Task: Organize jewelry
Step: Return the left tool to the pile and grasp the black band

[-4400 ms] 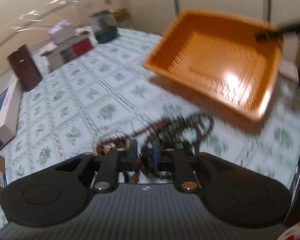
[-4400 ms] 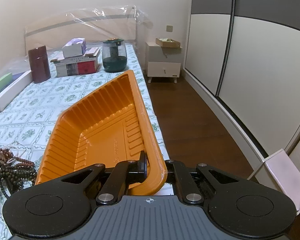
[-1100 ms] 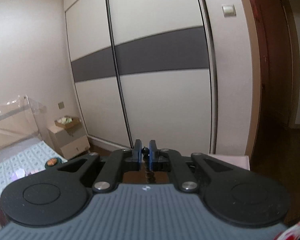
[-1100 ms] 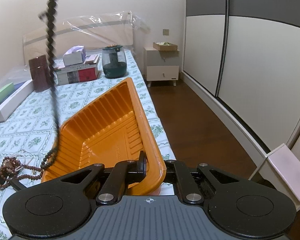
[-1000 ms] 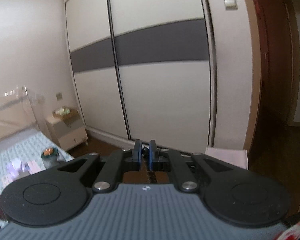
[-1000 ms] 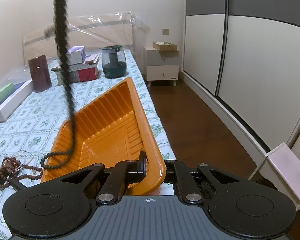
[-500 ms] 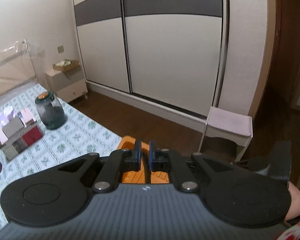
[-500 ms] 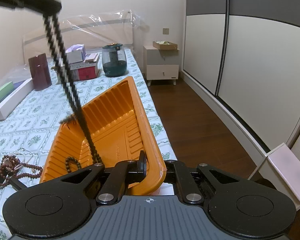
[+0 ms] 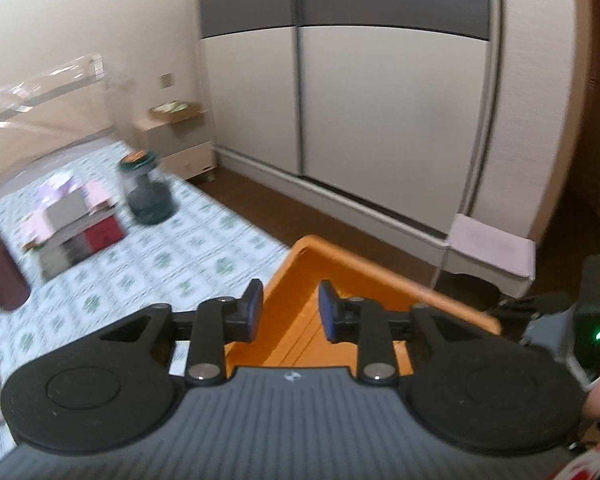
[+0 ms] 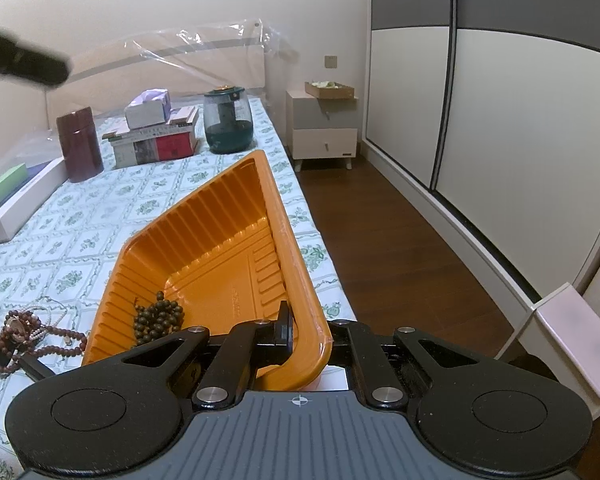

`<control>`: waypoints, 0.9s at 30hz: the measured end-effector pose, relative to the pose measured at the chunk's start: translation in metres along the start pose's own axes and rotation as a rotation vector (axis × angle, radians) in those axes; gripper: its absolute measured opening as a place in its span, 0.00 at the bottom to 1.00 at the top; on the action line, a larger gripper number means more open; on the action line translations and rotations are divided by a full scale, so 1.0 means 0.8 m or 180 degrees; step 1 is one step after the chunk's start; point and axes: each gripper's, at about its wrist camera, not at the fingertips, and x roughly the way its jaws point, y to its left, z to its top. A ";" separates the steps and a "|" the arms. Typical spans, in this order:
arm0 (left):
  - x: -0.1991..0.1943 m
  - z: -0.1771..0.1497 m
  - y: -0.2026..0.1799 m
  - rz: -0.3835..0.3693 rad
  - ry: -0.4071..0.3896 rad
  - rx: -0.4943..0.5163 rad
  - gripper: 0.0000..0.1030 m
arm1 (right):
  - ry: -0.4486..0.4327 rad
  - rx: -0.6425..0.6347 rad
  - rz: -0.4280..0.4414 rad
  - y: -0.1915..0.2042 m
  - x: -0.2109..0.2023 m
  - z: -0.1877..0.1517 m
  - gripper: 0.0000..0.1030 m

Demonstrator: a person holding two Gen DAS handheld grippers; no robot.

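Pinching the orange tray's (image 10: 228, 240) near corner, right hand-held gripper (image 10: 306, 330) clamped; tray runs away ahead, dark bead bracelet (image 10: 156, 318) heaped inside. Left hand-held gripper (image 9: 290, 312) gapes empty above it; reddish bead strands (image 10: 24, 336) lie left.

A home bedroom: patterned bed (image 10: 100, 216), nightstand (image 10: 324, 132), sliding wardrobe (image 10: 520, 120), wood floor (image 10: 400, 248).

The tray (image 10: 228, 216) lies on the bed (image 10: 100, 216) at its right edge, beside the floor (image 10: 388, 240). A bead string (image 10: 158, 318) sits in the tray's near left corner. More beads (image 10: 24, 334) lie on the bed just left of the tray. Behind the tray stand a jar (image 10: 228, 120), a book stack (image 10: 156, 140) with a box (image 10: 148, 109) on it, and a canister (image 10: 79, 144) further left. A nightstand (image 10: 322, 128) stands right of the jar, before the wardrobe (image 10: 500, 100).
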 end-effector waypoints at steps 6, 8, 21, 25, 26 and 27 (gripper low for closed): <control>-0.015 -0.069 0.047 0.0404 0.0132 -0.0379 0.31 | -0.0006 -0.0003 0.0003 0.000 -0.002 0.000 0.07; -0.022 -0.094 0.058 0.0565 0.0159 -0.0482 0.39 | -0.0006 -0.0005 -0.0001 0.000 -0.002 -0.001 0.07; -0.029 -0.251 0.039 0.0833 0.0052 -0.1154 0.89 | 0.0010 -0.0029 -0.0021 0.003 0.001 -0.002 0.07; -0.013 -0.284 0.017 0.0833 0.0147 -0.1166 0.90 | 0.0016 -0.0034 -0.0029 0.003 0.002 -0.002 0.07; -0.008 -0.287 0.011 0.0812 0.0161 -0.1124 0.90 | 0.0018 -0.0036 -0.0031 0.003 0.002 -0.003 0.07; -0.005 -0.288 0.007 0.0789 0.0162 -0.1084 0.90 | 0.0022 -0.0034 -0.0033 0.002 0.003 -0.003 0.07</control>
